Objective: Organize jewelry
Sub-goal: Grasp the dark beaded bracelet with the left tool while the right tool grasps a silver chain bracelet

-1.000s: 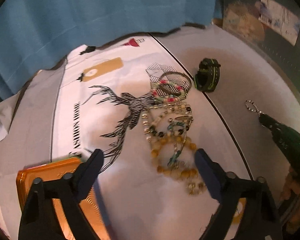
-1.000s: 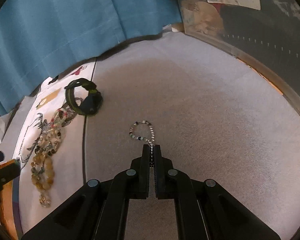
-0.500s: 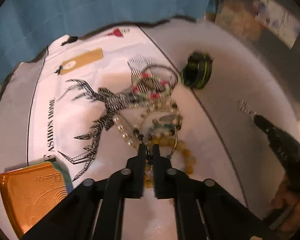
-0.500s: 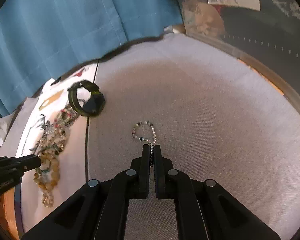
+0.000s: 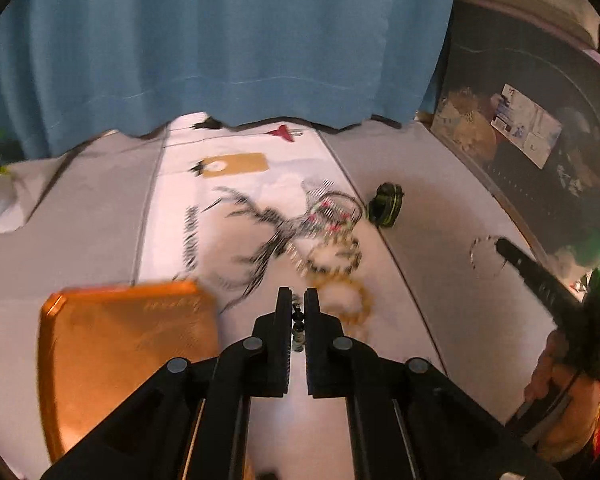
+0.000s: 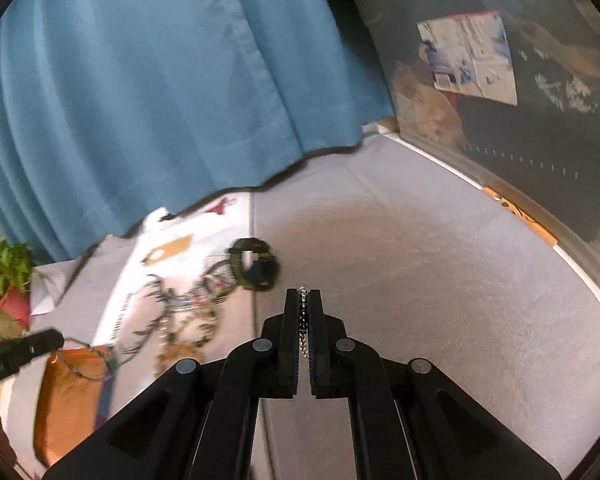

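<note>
Above the printed cloth (image 5: 172, 216), whose lettering was too blurred to read, the left gripper (image 5: 297, 300) pinched a dangling beaded strand (image 6: 86, 364) over the orange tin (image 5: 120, 352), while the right gripper (image 6: 303, 300) clamped a small bead bracelet (image 5: 487, 258).

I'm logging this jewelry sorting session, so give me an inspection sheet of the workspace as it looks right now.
Surface: grey cloth with a white printed cloth laid over its left part.
Job's things: blurred pile of beaded bracelets on the printed cloth; dark wristband at its edge; orange tin nearer the camera.
Clutter: potted plant at far left.
Grippers: left gripper shut on a thin bead strand hanging over the tin; right gripper shut on a small bead chain.
Cables: nothing seen.
Surroundings: blue curtain behind; clear storage bin on the right.
</note>
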Demonstrator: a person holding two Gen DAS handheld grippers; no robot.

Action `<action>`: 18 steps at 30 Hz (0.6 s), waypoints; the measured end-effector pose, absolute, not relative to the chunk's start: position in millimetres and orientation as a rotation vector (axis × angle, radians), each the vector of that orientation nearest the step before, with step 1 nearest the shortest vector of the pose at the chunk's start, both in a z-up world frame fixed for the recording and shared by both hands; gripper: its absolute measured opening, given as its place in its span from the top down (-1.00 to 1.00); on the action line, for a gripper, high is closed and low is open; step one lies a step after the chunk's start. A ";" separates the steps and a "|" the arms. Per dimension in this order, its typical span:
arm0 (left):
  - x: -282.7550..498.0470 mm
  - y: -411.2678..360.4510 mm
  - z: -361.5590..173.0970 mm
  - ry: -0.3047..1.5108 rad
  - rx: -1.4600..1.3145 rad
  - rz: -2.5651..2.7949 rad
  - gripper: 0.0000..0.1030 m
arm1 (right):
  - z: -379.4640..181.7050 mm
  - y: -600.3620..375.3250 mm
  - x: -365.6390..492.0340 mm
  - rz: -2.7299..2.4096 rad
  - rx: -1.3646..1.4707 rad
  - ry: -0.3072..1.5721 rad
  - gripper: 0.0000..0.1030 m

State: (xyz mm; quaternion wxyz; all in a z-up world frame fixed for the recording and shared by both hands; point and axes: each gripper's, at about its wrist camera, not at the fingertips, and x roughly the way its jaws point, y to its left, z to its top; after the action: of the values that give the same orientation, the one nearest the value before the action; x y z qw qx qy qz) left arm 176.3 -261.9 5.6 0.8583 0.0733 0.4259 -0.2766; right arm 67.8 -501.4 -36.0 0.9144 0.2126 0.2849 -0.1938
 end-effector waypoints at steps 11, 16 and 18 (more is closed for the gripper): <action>61.1 -129.4 34.7 0.872 0.087 -0.515 0.93 | -11.2 -395.2 -40.5 -0.226 0.357 0.702 0.93; 1.9 -69.7 45.7 0.815 0.060 -0.495 0.93 | 16.8 -334.0 -85.3 -0.122 0.274 0.713 0.93; -16.6 -52.2 44.9 0.810 0.057 -0.495 0.93 | 27.7 -307.5 -102.6 -0.077 0.234 0.711 0.93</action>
State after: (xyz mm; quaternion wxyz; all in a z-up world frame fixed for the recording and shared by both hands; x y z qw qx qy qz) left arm -16.6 -52.2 44.9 0.8890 0.0272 0.3900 -0.2385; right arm -102.6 -307.5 27.7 0.9301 0.1142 0.3471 -0.0374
